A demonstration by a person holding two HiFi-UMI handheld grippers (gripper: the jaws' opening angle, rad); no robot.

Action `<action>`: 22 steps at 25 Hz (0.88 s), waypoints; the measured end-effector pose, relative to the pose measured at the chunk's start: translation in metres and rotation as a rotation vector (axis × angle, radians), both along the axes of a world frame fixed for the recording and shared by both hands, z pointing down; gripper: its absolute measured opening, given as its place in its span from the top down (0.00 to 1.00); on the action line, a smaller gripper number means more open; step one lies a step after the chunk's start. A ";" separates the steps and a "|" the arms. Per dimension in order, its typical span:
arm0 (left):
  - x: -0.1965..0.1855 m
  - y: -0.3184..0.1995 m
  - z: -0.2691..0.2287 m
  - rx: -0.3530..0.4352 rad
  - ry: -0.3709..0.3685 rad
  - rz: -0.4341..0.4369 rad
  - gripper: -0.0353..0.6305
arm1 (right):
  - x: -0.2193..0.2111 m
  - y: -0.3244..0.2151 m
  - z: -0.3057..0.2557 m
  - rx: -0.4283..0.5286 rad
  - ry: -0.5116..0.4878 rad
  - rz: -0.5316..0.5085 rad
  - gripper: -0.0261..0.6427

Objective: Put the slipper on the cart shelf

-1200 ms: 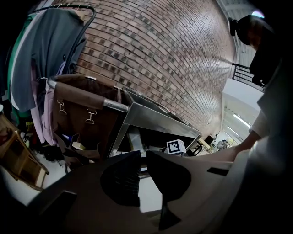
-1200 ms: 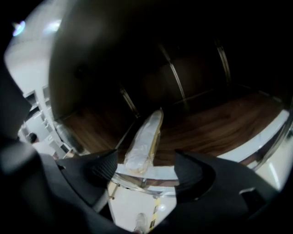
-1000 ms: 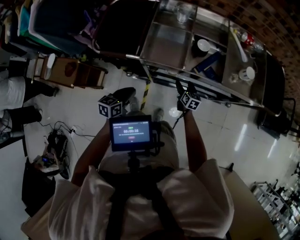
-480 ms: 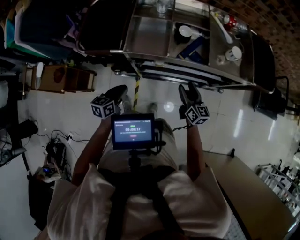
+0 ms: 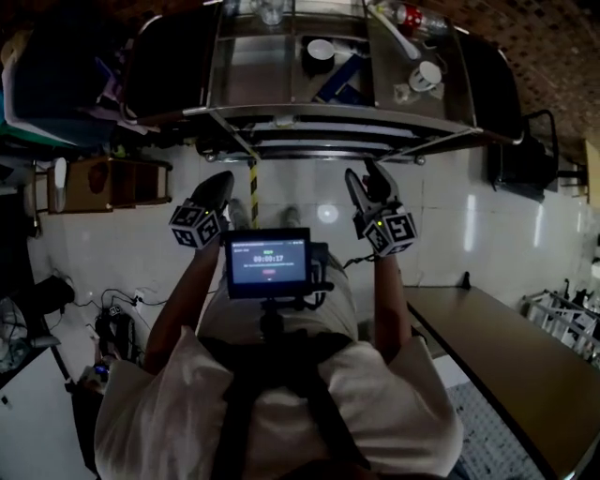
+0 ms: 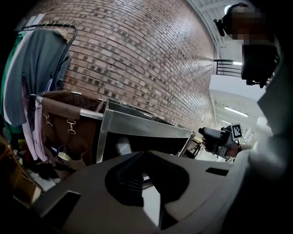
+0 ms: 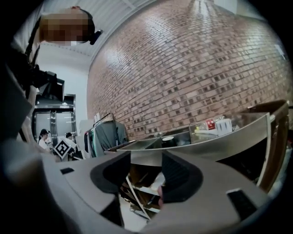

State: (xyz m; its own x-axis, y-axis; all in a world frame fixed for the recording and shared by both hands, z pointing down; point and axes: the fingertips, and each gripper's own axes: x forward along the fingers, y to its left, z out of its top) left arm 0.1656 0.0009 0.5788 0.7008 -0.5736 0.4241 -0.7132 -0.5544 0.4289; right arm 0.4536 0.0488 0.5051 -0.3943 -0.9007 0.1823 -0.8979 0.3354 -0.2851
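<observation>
Currently: left gripper [image 5: 217, 184], jaws pressed together, empty; right gripper [image 5: 367, 180], jaws part-spread, just been closing, nothing between them; both raised near the cart [image 5: 328, 116] front edge. Slipper: cannot be made out in any view.

The small black rectangular screen [image 5: 268, 263] mounted at the person's chest shows a row of digits in the head view that looks like 00:00:17. The fine line of text above the digits is too small to read. The red label on the clear plastic bottle [image 5: 412, 16] atop the steel cart [image 5: 328, 117] is likewise unreadable.
</observation>
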 end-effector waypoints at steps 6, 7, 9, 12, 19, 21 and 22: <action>0.016 0.007 -0.003 0.005 0.026 0.039 0.95 | 0.017 0.025 0.010 -0.026 -0.038 0.044 0.66; 0.019 0.008 -0.001 0.001 0.030 0.041 0.95 | 0.018 0.027 0.014 -0.036 -0.058 0.045 0.68; 0.021 0.010 0.004 -0.019 0.044 0.042 0.95 | 0.019 0.030 0.025 -0.061 -0.092 0.036 0.69; 0.028 0.012 0.009 -0.049 0.082 0.046 0.95 | 0.018 0.029 0.040 -0.094 -0.106 0.015 0.69; 0.039 0.015 0.015 -0.062 0.079 0.064 0.95 | 0.008 0.014 0.059 -0.141 -0.072 -0.039 0.72; 0.040 0.016 0.016 -0.067 0.076 0.064 0.95 | 0.008 0.012 0.065 -0.156 -0.071 -0.041 0.73; 0.040 0.016 0.016 -0.068 0.075 0.063 0.95 | 0.008 0.011 0.067 -0.163 -0.072 -0.040 0.73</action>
State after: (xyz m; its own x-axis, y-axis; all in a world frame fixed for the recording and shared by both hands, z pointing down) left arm 0.2056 0.0172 0.5950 0.7659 -0.4993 0.4051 -0.6423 -0.5650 0.5178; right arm 0.4619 0.0599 0.5722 -0.4468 -0.8449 0.2943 -0.8600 0.3150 -0.4015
